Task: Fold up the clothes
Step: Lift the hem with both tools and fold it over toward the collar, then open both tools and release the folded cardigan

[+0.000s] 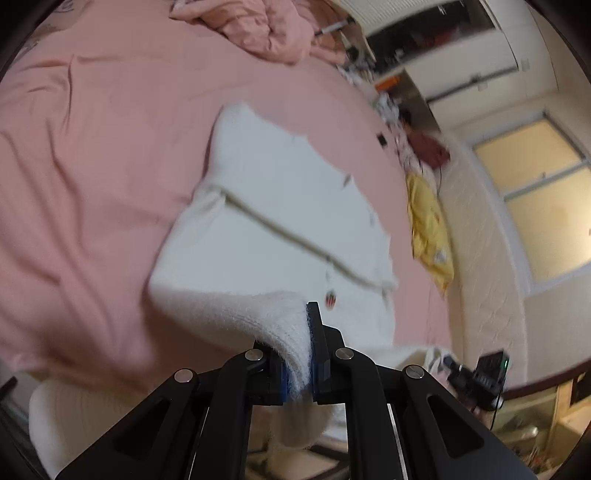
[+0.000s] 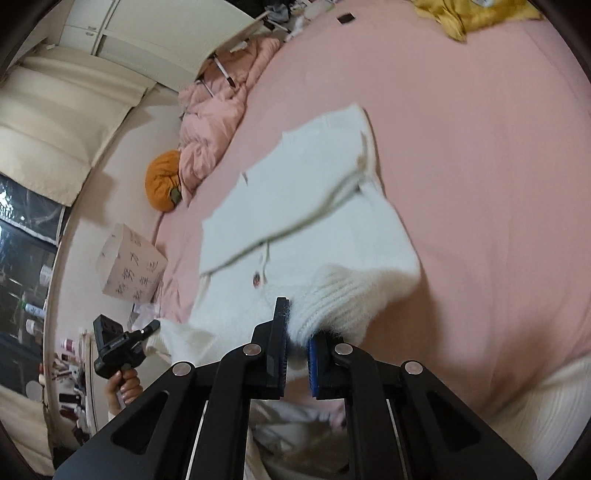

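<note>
A white fluffy cardigan (image 1: 280, 206) with a pale trim line lies partly folded on the pink bed sheet (image 1: 92, 166). My left gripper (image 1: 295, 339) is shut on a ribbed edge of it, which is lifted off the bed. In the right wrist view the same cardigan (image 2: 314, 192) spreads ahead, and my right gripper (image 2: 299, 325) is shut on another ribbed edge, also raised. The left gripper (image 2: 118, 347) shows at the lower left of that view, held by a hand, with white knit trailing from it. The right gripper (image 1: 476, 376) appears at the lower right of the left wrist view.
A crumpled pink duvet (image 1: 266, 29) lies at the far end of the bed. A yellow garment (image 1: 430, 229) and a maroon one (image 1: 428, 147) lie along the bed's right edge by the wall. An orange pumpkin cushion (image 2: 162, 181) and a cardboard box (image 2: 129, 266) stand beside the bed.
</note>
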Available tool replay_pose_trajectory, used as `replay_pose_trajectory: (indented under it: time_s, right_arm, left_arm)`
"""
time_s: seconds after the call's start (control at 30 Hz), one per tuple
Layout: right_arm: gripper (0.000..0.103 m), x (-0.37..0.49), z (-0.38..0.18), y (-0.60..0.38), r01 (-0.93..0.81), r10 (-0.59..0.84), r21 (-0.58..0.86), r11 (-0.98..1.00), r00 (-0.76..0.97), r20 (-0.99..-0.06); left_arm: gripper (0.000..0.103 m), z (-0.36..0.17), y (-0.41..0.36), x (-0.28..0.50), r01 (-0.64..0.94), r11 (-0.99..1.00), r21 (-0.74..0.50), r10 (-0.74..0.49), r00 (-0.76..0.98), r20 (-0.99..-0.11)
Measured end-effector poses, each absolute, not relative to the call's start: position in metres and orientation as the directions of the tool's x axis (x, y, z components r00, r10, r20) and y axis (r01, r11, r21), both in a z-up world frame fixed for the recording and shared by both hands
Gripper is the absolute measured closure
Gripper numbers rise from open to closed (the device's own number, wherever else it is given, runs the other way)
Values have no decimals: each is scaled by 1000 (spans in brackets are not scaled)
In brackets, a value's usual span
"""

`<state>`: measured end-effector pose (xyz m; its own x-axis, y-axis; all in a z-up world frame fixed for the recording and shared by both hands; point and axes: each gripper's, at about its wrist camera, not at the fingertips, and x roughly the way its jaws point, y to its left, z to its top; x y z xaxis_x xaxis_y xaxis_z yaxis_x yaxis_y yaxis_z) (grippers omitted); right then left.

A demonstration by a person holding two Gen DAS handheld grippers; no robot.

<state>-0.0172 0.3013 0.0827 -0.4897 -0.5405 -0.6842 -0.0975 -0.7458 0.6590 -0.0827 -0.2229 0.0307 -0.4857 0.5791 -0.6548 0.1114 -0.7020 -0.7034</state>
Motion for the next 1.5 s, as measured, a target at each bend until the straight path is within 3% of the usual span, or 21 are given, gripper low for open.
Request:
replay_pose_trajectory:
  time_s: [0.5, 0.7, 0.87, 1.0, 1.1, 1.2, 1.27, 1.33, 1.4, 1.47, 1.5]
  right_arm:
    - [94, -225, 84, 314, -133, -461, 627, -768, -565, -685]
    - [94, -302, 40, 317, -211, -459, 633, -745, -527, -715]
    - [94, -336, -12, 331, -300, -454, 627, -719, -481, -750]
    - [94, -341, -41, 347, -339, -480, 668, -663, -492, -726]
    - [93, -341, -50, 361, -371, -557, 761, -532, -523, -645]
    - [79, -334, -60, 379, -405, -636, 858, -316, -581, -508]
    - [67, -322, -58, 402, -424, -587, 879, -218, -663, -465]
    - [28, -305, -45, 422, -450, -488, 864, -226, -715, -500]
    - [27, -297, -24, 424, -423, -443, 847, -323, -723, -530]
    - [27, -293, 5, 400, -345, -426, 793, -503, -699, -574]
    - [27, -292, 20, 387, -296, -415, 751, -590, -687, -597]
  left_arm:
    - [94, 16, -231, -286, 236, -749, -619, 442, -518, -732]
    - [94, -25, -235, -358, 310, -756, -577, 413, -459, -787]
    - [94, -58, -246, -383, 345, -718, -605, 447, -437, -781]
    - [94, -64, -246, -387, 324, -721, -612, 461, -434, -774]
    - [93, -67, -252, -392, 337, -682, -649, 511, -415, -753]
    - [93, -65, -268, -390, 369, -577, -729, 596, -421, -684]
    - [92, -64, -279, -388, 388, -497, -776, 646, -432, -629]
    - [88, -53, -287, -382, 381, -432, -818, 680, -458, -572]
    - [80, -38, -291, -375, 358, -396, -846, 687, -496, -531]
    - [50, -25, -293, -370, 338, -344, -876, 685, -548, -480]
    - [47, -16, -294, -366, 333, -363, -870, 650, -578, -493]
